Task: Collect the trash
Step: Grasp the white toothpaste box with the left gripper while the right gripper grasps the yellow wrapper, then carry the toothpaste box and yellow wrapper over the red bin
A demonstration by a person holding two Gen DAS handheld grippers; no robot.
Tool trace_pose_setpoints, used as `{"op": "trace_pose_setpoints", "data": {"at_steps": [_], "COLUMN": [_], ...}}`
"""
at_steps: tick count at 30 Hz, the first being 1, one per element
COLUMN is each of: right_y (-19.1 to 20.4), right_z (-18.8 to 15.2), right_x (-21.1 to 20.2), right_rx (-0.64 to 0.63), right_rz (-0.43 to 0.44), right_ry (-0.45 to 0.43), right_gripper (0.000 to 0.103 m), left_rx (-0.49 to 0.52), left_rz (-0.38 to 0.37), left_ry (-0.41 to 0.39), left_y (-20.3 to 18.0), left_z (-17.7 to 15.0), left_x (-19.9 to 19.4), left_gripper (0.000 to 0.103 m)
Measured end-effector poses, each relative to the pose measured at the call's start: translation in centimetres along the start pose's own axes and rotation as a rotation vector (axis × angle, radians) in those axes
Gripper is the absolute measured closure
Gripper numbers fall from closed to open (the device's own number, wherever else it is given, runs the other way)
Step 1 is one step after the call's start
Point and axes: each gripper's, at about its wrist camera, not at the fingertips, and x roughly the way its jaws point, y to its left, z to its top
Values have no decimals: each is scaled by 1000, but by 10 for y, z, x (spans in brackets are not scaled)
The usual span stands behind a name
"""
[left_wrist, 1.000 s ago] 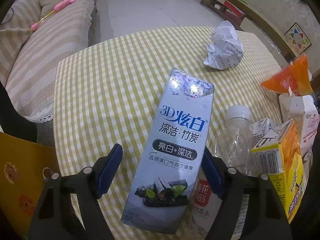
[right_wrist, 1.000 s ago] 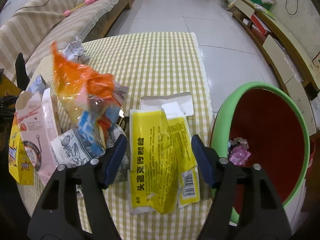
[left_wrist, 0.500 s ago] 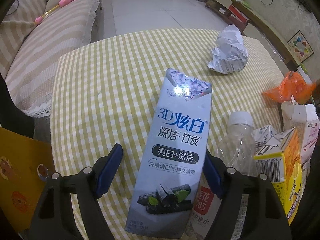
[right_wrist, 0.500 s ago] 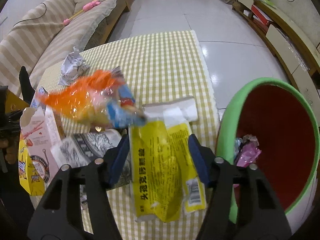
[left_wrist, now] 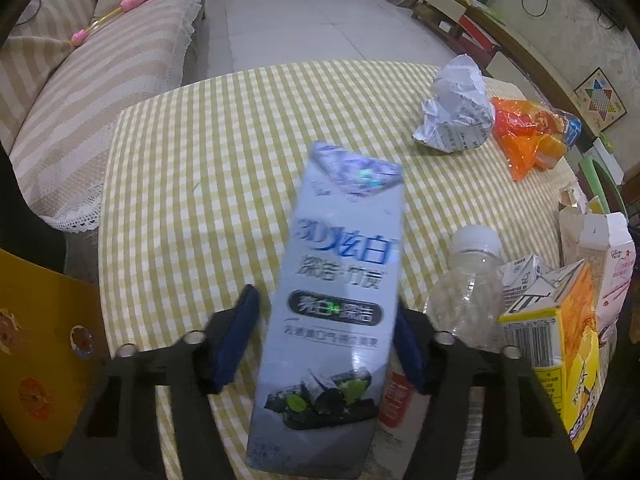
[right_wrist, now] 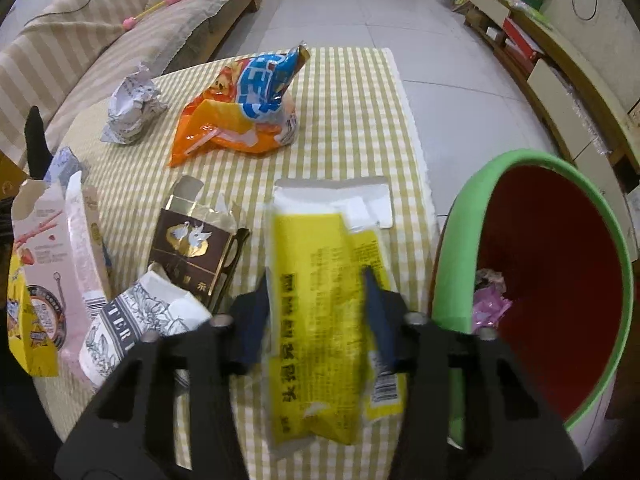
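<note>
My left gripper [left_wrist: 326, 334] has its blue pads on either side of a grey toothpaste box [left_wrist: 340, 312] that lies on the yellow checked tablecloth [left_wrist: 208, 184]; the left pad stands apart from the box. My right gripper [right_wrist: 320, 320] straddles a yellow packet [right_wrist: 320, 320] at the table's near edge, its pads close on both sides. A green-rimmed bin [right_wrist: 560, 280] with a red inside stands right of the table, with pink trash in it.
Orange snack bag [right_wrist: 244, 120], also in the left wrist view [left_wrist: 528, 136]. Crumpled paper [left_wrist: 456, 116] at the far side. Clear bottle [left_wrist: 468, 292], yellow carton [left_wrist: 560, 344], pink carton [right_wrist: 60, 264], brown box [right_wrist: 192, 248], white patterned box [right_wrist: 136, 324]. Striped sofa [left_wrist: 80, 80] behind.
The orange snack bag has fallen from upright to lying flat further back on the table. Both grippers' jaws have narrowed around the box and the yellow packet.
</note>
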Motion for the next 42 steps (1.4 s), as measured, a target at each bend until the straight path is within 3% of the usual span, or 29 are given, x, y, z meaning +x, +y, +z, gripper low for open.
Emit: {"op": "trace_pose_setpoints", "data": {"at_steps": [9, 20, 30, 42], "right_y": [-2, 9, 11, -31], "right_z": [-3, -1, -16, -32], "right_x": [-29, -90, -131, -155], "right_rx": [25, 30, 42, 110], "right_rz": [41, 101, 124, 113], "right_ry": [-49, -153, -222, -275], "right_gripper": [68, 67, 67, 67], "left_rx": [-2, -31, -21, 34], "left_rz": [24, 53, -25, -101], "left_ry": [-16, -193, -268, -288], "left_y": [1, -7, -49, -126], "left_z": [-9, -13, -29, -25], "left_x": [-16, -100, -163, -174], "left_gripper": [56, 56, 56, 56]}}
